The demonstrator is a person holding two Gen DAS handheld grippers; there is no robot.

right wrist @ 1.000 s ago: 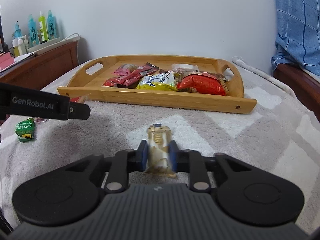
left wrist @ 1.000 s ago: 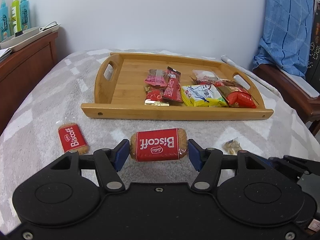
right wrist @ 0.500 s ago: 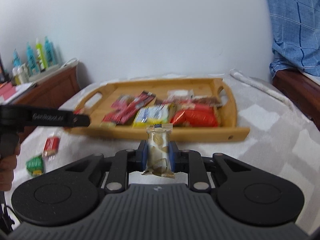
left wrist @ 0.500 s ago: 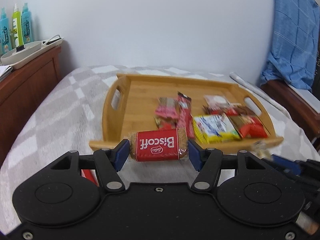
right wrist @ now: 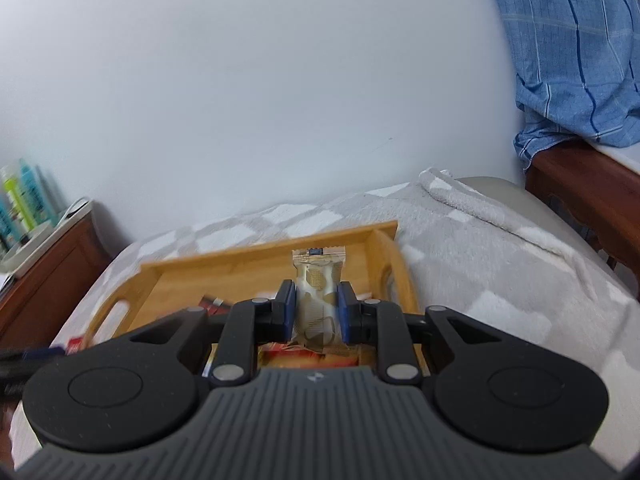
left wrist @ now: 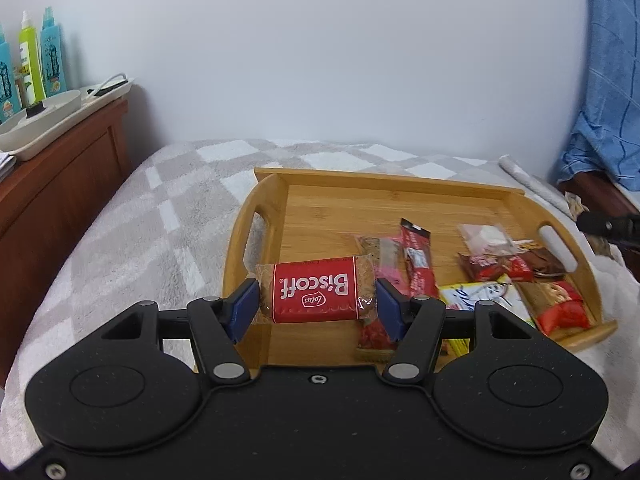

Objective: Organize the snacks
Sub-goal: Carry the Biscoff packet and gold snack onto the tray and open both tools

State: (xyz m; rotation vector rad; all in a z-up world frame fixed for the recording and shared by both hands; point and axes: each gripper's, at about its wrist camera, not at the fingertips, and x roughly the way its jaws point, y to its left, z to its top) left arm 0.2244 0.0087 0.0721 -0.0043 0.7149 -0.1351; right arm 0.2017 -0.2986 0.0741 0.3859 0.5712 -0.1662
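My left gripper [left wrist: 316,304] is shut on a red Biscoff biscuit pack [left wrist: 316,294], held crosswise above the near left part of the wooden tray [left wrist: 320,208]. Several snack packets lie in the tray's right half, among them a red bar [left wrist: 418,264] and a yellow packet [left wrist: 486,294]. My right gripper [right wrist: 317,312] is shut on a small gold and white snack packet [right wrist: 318,280], held upright above the right end of the tray [right wrist: 248,256]. The right gripper's tip [left wrist: 608,226] shows at the right edge of the left wrist view.
The tray rests on a grey and white checked blanket [left wrist: 160,216] on a bed. A wooden cabinet [left wrist: 52,176] with bottles and a white tray stands on the left. A blue cloth [right wrist: 568,48] hangs over wooden furniture on the right.
Both grippers have risen from the blanket and moved forward over the tray, each still holding its snack. The tray now lies under both grippers.
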